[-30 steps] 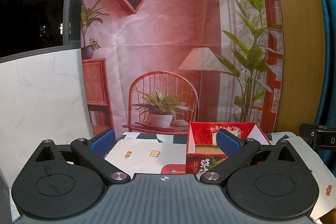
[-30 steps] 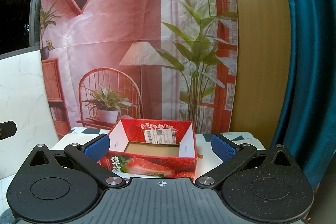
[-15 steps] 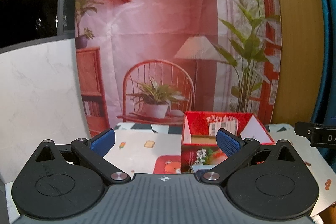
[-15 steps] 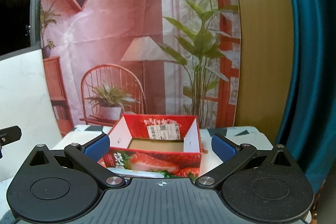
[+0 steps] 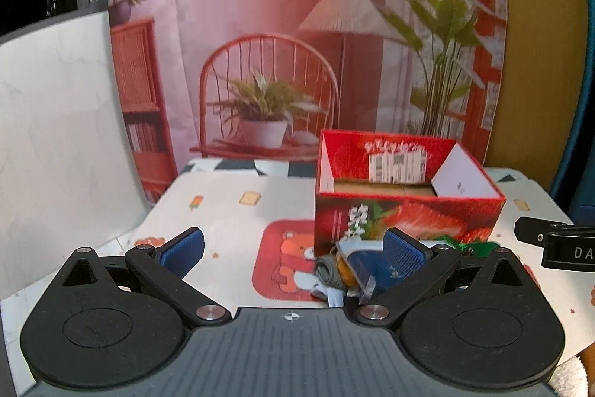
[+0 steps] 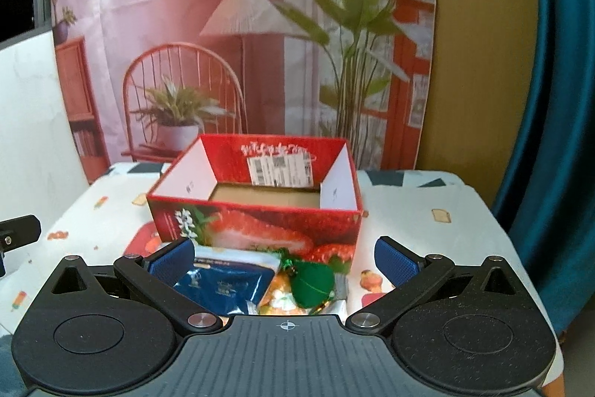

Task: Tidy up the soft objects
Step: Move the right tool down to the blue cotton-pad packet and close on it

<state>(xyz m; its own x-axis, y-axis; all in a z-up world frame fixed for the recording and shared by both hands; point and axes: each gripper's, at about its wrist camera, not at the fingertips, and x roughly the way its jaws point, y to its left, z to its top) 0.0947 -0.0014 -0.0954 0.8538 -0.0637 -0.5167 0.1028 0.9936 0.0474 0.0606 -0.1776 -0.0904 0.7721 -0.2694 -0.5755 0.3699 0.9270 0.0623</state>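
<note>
Pretty much nothing is sorted yet, judging by how things lie: the table [image 6: 416,211] with the cartoon-print cloth carries the red strawberry box [image 6: 256,199], which looks empty down to its cardboard floor. The soft stuff sits in a heap touching the box's front wall, a blue foil pouch [image 6: 223,281], a green plush thing [image 6: 312,281] and a grey knit roll [image 5: 329,270]. Both the left gripper [image 5: 293,246] and right gripper [image 6: 284,255] hover low over the pile, fingers spread wide, gripping nothing.

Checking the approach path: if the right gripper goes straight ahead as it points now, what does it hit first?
Probably the soft items piled just ahead: the blue foil pouch and green plush lie between the open right gripper's fingers. Behind them stands the strawberry box. Depth is unclear.
</note>
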